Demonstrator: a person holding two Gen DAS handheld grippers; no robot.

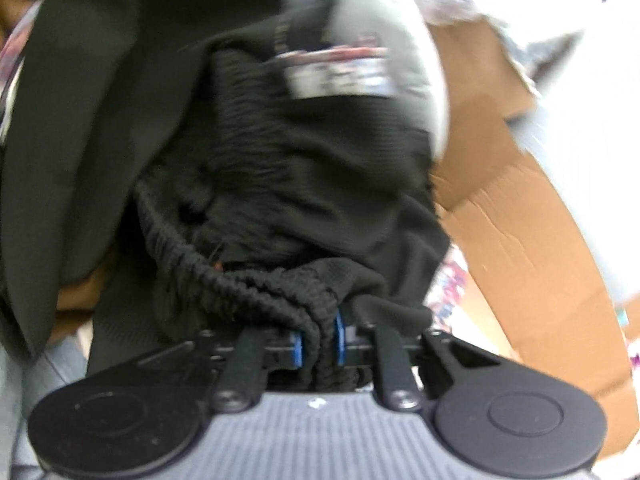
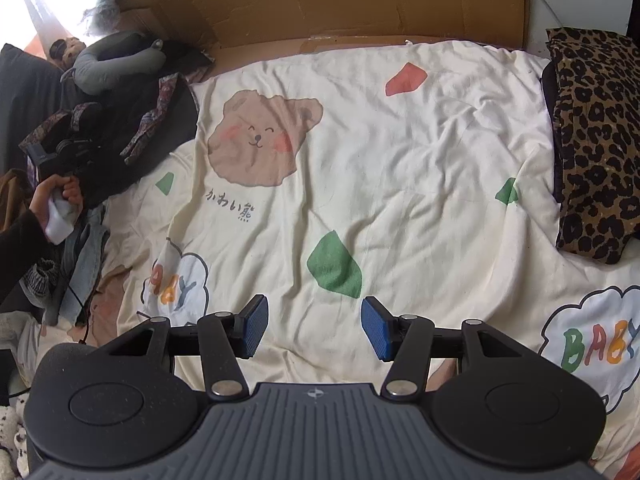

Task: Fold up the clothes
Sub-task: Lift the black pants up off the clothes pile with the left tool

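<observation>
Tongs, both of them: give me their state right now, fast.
Left tongs: shut on the black garment, gripping its gathered elastic band.
Right tongs: open, holding nothing, above the bear-print bedsheet.

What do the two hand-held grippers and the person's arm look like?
Both the left hand-held gripper and the right hand-held gripper have black linkages with silver screws, two round black discs, a ribbed grey body and blue textured pads. The person's left hand is bare, with a dark sleeve.
</observation>
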